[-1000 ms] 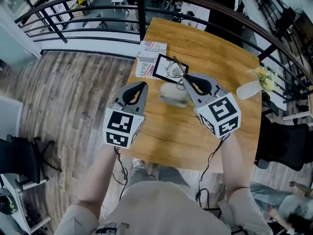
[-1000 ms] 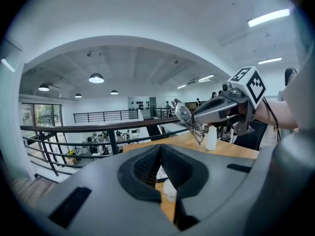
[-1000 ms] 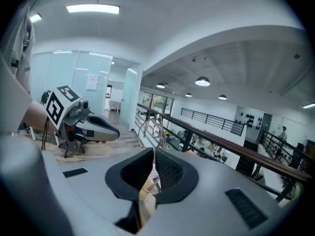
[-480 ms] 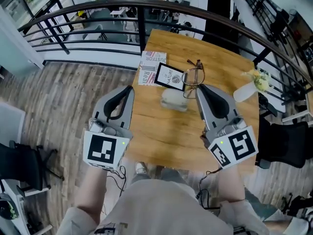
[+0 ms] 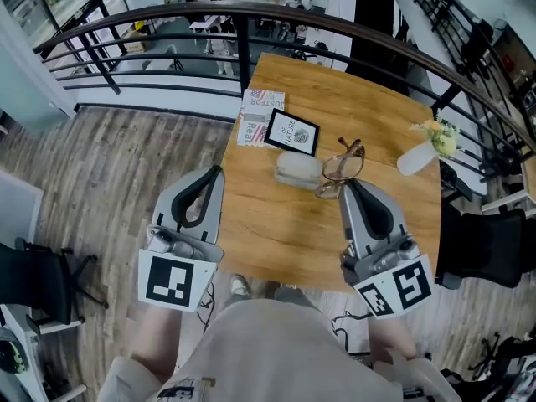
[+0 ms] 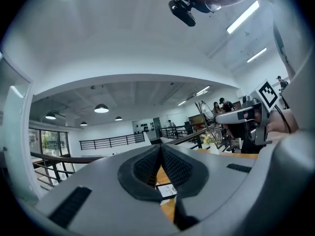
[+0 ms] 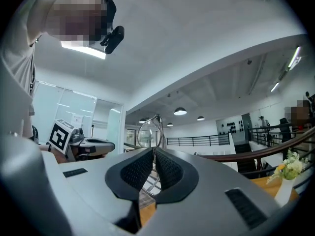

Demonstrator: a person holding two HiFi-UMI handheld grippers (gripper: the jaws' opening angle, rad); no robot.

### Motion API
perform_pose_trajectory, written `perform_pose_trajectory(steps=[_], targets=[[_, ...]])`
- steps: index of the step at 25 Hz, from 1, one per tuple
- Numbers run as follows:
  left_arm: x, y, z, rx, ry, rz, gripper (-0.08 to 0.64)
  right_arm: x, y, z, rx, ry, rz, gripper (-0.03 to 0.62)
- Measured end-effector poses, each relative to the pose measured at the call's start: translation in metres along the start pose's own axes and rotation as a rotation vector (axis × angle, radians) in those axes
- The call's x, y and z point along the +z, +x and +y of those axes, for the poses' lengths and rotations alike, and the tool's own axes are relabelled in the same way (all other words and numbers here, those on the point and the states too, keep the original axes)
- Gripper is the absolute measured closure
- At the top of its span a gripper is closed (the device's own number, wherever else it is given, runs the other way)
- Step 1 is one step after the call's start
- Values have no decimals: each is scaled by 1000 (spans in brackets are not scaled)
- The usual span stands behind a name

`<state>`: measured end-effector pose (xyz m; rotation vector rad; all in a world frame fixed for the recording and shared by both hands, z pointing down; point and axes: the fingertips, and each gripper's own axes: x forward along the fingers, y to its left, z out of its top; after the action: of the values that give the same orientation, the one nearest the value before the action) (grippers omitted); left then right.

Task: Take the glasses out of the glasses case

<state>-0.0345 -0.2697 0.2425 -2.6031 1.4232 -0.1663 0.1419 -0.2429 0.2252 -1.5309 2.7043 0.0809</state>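
Head view — glasses (image 5: 342, 165) outside case (image 5: 297, 170) — right tongs (image 5: 346, 185) gripping.

The glasses (image 5: 343, 164) have a thin, brownish metal frame and round clear lenses. They are off the desk (image 5: 280, 224), pinched at the tip of the right claw (image 5: 342, 185), with the frame tilted and the lenses standing above the claw's tip. In the right gripper view one lens (image 7: 147, 131) rises upright just past the closed pads. The glasses case (image 5: 298, 170) is pale grey and rounded. It lies flat on the wooden desk, just left of the glasses in the head view; whether its lid is open cannot be told.
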Motion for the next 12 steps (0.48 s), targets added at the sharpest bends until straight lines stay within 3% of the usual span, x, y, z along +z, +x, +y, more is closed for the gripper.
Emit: perform_pose_trajectory(steps=[12], targets=[[-36, -10, -8, 7, -28, 92, 545, -40, -3, 8, 24, 42, 88, 550]])
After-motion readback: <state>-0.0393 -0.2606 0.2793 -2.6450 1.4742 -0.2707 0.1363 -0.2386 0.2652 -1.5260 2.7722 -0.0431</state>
